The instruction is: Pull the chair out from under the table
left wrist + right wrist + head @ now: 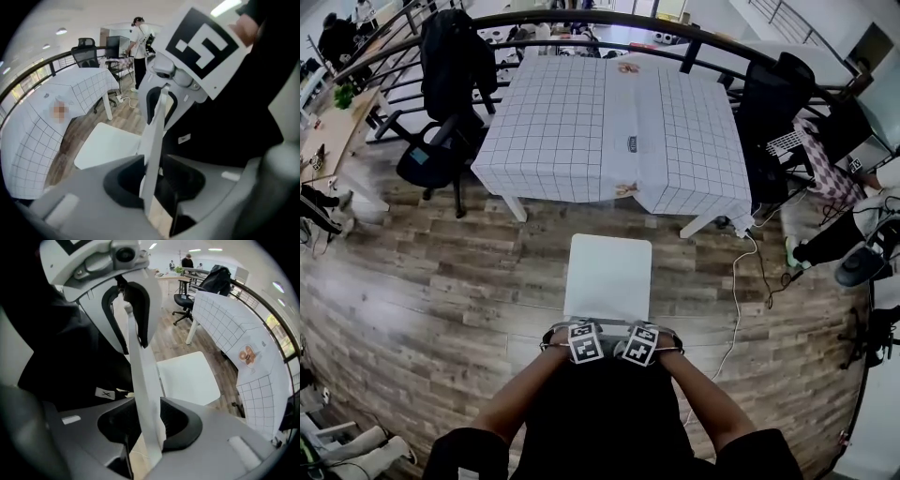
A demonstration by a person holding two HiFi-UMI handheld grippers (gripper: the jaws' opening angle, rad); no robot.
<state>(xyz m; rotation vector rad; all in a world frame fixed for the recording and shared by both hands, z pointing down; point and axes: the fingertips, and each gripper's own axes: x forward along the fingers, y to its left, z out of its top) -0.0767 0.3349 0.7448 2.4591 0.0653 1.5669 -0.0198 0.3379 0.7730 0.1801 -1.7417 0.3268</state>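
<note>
A white chair stands on the wood floor, its seat (607, 277) pulled away from the checked-cloth table (553, 131). Both grippers sit side by side on the top edge of its thin white backrest (609, 322), close in front of the person. The left gripper (579, 330) straddles the backrest (152, 140) with a gap at the pads, open. The right gripper (647, 331) likewise has the backrest (140, 371) between its wide jaws without clamping it. The seat (108, 145) (187, 378) lies beyond the jaws in both gripper views.
A black office chair with a jacket (445, 103) stands left of the table, another black chair (769, 103) to its right. A white cable (736, 300) runs across the floor on the right. A curved railing (581, 19) lies behind the table.
</note>
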